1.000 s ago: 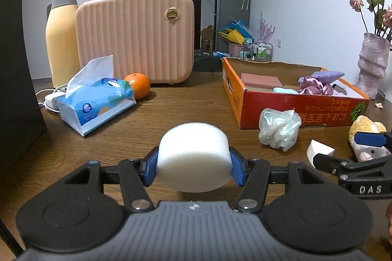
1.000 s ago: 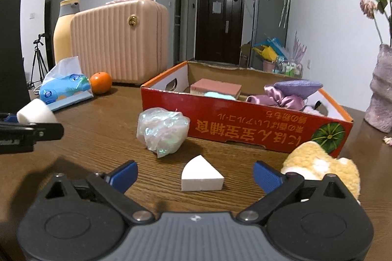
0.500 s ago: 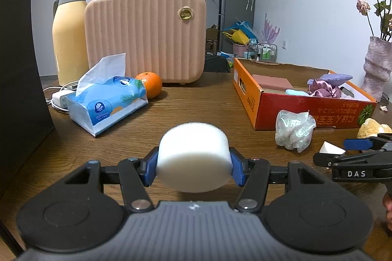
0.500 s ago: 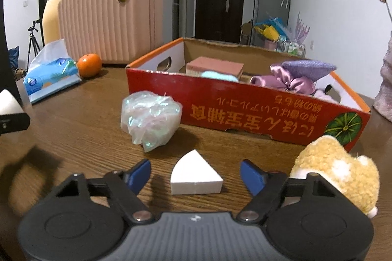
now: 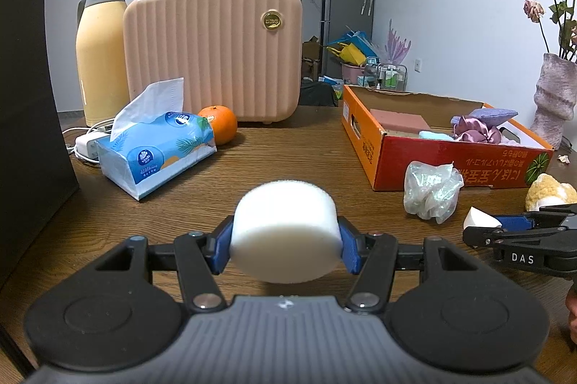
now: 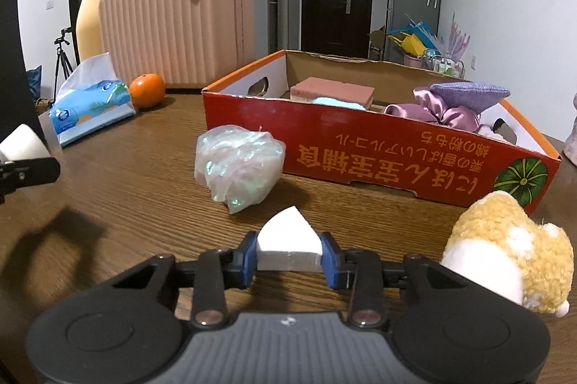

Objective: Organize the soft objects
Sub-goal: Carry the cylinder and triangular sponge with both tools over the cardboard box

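Note:
My left gripper (image 5: pixel 285 248) is shut on a round white sponge (image 5: pixel 285 221), held above the wooden table. The jaws of my right gripper (image 6: pixel 288 256) are closing, and their blue pads press on the sides of a white wedge sponge (image 6: pixel 288 234) that lies on the table. Just beyond it lies an iridescent plastic pouf (image 6: pixel 238 164). A yellow and white plush toy (image 6: pixel 505 239) sits to the right. Behind them stands the red cardboard box (image 6: pixel 396 160), which holds a pink sponge, a purple pouch and a satin scrunchie.
At the back left are a blue tissue pack (image 5: pixel 158 149), an orange (image 5: pixel 218 124), a pink ribbed case (image 5: pixel 212 52) and a yellow jug (image 5: pixel 101 48). A dark panel (image 5: pixel 29 95) borders the left. A vase (image 5: pixel 553 106) stands far right.
The right gripper's jaws went from wide open to pressed on the wedge sponge as it came closer and lower. The left gripper still holds the round sponge.

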`<state>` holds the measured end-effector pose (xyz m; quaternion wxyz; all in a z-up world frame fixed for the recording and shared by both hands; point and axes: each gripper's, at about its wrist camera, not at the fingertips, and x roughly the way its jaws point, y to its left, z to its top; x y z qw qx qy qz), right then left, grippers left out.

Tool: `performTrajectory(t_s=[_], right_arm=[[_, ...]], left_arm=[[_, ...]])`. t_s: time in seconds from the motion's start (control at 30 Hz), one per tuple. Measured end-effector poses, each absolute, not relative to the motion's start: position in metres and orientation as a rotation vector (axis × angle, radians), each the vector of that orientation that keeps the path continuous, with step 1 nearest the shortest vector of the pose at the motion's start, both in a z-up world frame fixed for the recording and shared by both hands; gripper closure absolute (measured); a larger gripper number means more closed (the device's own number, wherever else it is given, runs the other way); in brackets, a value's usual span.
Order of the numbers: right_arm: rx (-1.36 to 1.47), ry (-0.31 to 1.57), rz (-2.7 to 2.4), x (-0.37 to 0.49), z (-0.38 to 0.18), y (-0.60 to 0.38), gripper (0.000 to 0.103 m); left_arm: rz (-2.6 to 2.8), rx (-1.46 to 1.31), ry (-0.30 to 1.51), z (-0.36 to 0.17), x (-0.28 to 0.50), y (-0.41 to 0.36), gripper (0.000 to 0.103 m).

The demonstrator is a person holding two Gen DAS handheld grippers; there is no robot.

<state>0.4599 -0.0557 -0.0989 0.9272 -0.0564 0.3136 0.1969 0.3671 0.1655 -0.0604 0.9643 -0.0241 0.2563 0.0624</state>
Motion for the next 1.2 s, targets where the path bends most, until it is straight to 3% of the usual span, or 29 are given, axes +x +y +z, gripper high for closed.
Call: performTrajectory(t_s=[1.2], right_arm=[[-0.026,0.445,0.432,0.443,-0.059,-0.083,0.07]], left_arm=[[0.2,-0.054,0.433,-0.05,0.367,0.136,0.044]])
